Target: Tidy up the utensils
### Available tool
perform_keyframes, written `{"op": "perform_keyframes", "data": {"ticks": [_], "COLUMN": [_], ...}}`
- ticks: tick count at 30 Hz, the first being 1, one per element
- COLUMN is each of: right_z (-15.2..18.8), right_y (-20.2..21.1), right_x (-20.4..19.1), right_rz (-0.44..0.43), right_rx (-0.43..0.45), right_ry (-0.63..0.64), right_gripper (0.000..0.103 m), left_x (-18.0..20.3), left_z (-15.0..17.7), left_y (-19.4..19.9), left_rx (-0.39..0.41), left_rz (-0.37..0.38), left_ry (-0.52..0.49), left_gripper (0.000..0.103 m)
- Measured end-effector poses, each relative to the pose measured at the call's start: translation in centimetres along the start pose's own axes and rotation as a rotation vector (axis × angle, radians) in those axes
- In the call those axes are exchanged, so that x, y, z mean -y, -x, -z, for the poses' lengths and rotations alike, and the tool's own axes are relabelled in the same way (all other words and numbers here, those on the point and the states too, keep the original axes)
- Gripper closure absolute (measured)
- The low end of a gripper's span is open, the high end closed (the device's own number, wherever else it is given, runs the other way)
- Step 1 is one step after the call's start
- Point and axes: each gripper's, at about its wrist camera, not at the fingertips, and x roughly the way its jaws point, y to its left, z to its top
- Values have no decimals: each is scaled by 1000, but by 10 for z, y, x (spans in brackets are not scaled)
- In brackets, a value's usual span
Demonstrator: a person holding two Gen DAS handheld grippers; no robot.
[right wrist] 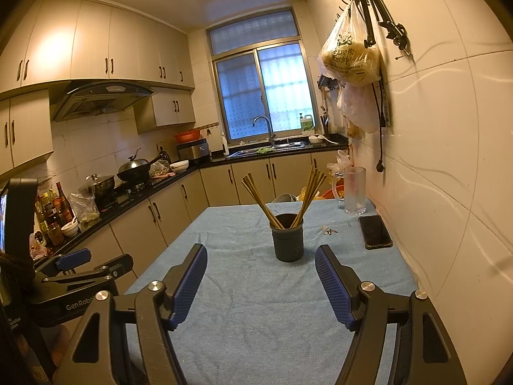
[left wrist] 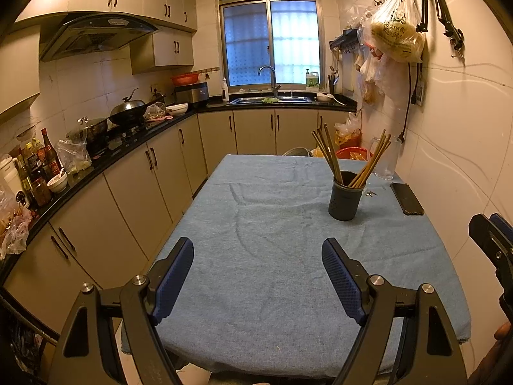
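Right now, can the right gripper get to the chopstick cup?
Probably yes. The right gripper is open and empty, and only bare blue cloth lies between it and the chopstick cup straight ahead.

Both tongs, left [left wrist: 258,276] and right [right wrist: 261,280], hover side by side, jaws spread wide, empty.

We see cream cabinets [right wrist: 96,45], a black countertop [left wrist: 128,147], white tiled walls [right wrist: 449,160], and a frosted window [left wrist: 269,41] glowing.
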Motion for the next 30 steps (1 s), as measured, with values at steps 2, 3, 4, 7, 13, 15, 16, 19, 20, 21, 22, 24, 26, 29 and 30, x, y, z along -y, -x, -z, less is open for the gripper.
{"op": "perform_keyframes", "data": {"ticks": [2,3,4,7,13,15,16,19,20,21,22,24,26,29,30], "right_z": [0,0,0,0,0,1,1,1,1,1,1,1,1,1,2], "right_y": [0,0,0,0,0,0,0,0,0,0,0,0,-1,-2,-3], "right_x": [0,0,0,0,0,0,0,1,1,1,1,1,1,2,2], "right_rz": [0,1,0,0,0,0,0,0,1,1,1,5,8,11,11], "right_rx": [-1,-1,-1,-1,0,-3,-3,-7,-7,-6,-6,-5,-4,-5,-7], "right_ry": [0,0,0,0,0,1,1,-3,-2,-2,-3,-3,-5,-8,-10], "right_gripper": [30,30,30,30,30,30,30,30,30,30,30,30,30,30,30], "left_x": [0,0,0,0,-2,-2,-2,0,1,1,1,2,3,3,3], "left_z": [0,0,0,0,1,1,1,1,1,0,0,0,0,1,1], "left_y": [1,1,1,1,3,3,2,1,0,0,-1,-2,-2,-3,-4], "left_rx": [2,1,1,0,0,-3,-3,-3,-4,-4,-3,0,3,4,5], "left_rz": [1,1,1,2,0,0,0,-2,-2,-3,-4,-8,-14,-22,-25], "left_ry": [1,0,-1,-1,3,1,0,-7,-9,-12,-13,-16,-16,-19,-22], "left_gripper": [20,20,20,20,20,20,20,20,20,20,20,20,20,20,20]}}
